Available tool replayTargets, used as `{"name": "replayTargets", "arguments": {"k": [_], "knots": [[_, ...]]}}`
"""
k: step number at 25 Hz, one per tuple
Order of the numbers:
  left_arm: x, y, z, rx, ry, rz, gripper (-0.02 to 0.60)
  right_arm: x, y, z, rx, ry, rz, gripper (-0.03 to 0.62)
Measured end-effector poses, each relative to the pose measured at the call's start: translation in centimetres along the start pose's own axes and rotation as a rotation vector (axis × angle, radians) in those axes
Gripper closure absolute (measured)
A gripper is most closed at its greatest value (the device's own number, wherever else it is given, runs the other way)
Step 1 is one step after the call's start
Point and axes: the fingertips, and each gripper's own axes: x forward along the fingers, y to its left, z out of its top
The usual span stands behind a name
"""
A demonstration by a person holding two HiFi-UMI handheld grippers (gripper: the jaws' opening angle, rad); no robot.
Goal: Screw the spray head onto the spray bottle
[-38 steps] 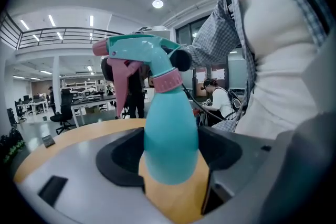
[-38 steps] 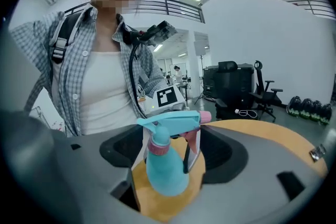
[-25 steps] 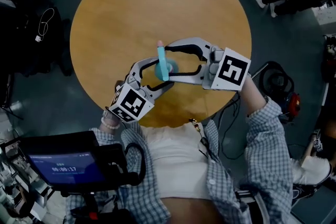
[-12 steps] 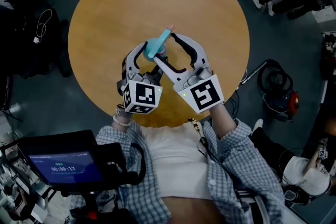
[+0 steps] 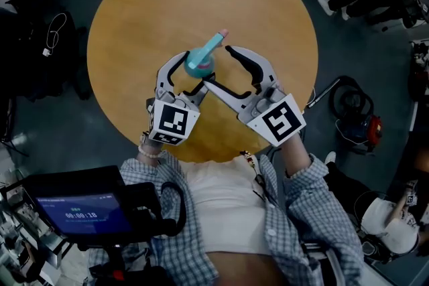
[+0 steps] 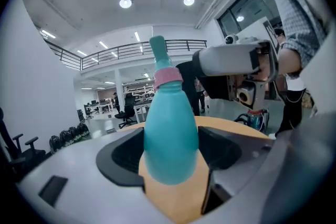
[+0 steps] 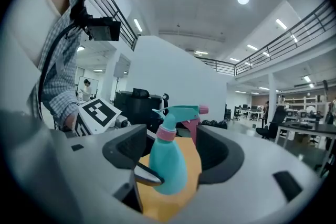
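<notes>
The teal plastic spray bottle (image 5: 198, 65) stands upright over the near half of the round wooden table (image 5: 134, 23). I cannot tell whether its base rests on the wood. The teal spray head (image 5: 209, 47) already sits on its neck above the pink collar (image 7: 167, 134). The head's long axis lies level, with the pink nozzle tip pointing away from me and to my right.

My left gripper (image 5: 190, 72) is the nearer one. It reaches in from my side, and its two dark pads are closed against the bottle's belly and holding it.

My right gripper (image 5: 216, 65) comes in from the lower right, aimed up and to the left. The bottle lies dead ahead of it, at the mouth of its jaws, with the collar level with its pads. Those jaws stand wide and have just been opening a little further. They flank the bottle without pressing on it. I judge the next move to be a fresh bite on the collar or head, to turn it further down the thread.

A second ago the nozzle pointed almost straight away from me. It has since swung clockwise. My right gripper then lay across the table from the right, and it has since pivoted round toward my body. My left has turned from slanting rightward to nearly straight ahead.
</notes>
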Motion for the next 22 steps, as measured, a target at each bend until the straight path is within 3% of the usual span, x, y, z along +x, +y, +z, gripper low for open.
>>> {"name": "replayTargets", "arguments": {"k": [2, 4, 7, 10, 11, 16, 20, 22], "knots": [[-0.1, 0.4, 0.2, -0.012, -0.011, 0.014, 0.245, -0.6, -0.3, 0.2, 0.001, -0.005, -0.022, 0.311], [-0.2, 0.8, 0.3, -0.021, -0.016, 0.035, 0.245, -0.9, -0.1, 0.4, 0.022, -0.012, -0.037, 0.37], [0.0, 0.8, 0.4, -0.022, -0.019, 0.042, 0.245, 0.0, 0.5, -0.1, 0.05, 0.004, -0.033, 0.38], [0.2, 0.2, 0.4, -0.007, -0.016, 0.015, 0.245, 0.8, 0.0, -0.5, 0.081, -0.002, -0.041, 0.488], [0.2, 0.0, 0.4, -0.005, -0.017, 0.005, 0.245, 0.8, -0.2, -0.5, 0.1, -0.009, -0.033, 0.494], [-0.1, -0.1, 0.5, 0.003, -0.032, -0.009, 0.245, 0.4, -0.3, -0.7, 0.209, -0.019, 0.035, 0.49], [-0.3, 0.2, 1.2, -0.004, -0.039, -0.004, 0.245, 0.4, -0.6, -1.0, 0.259, -0.023, 0.047, 0.406], [-0.3, 0.0, 1.1, 0.0, -0.044, -0.01, 0.249, 0.6, -0.8, -1.0, 0.277, -0.025, 0.05, 0.401]]}}
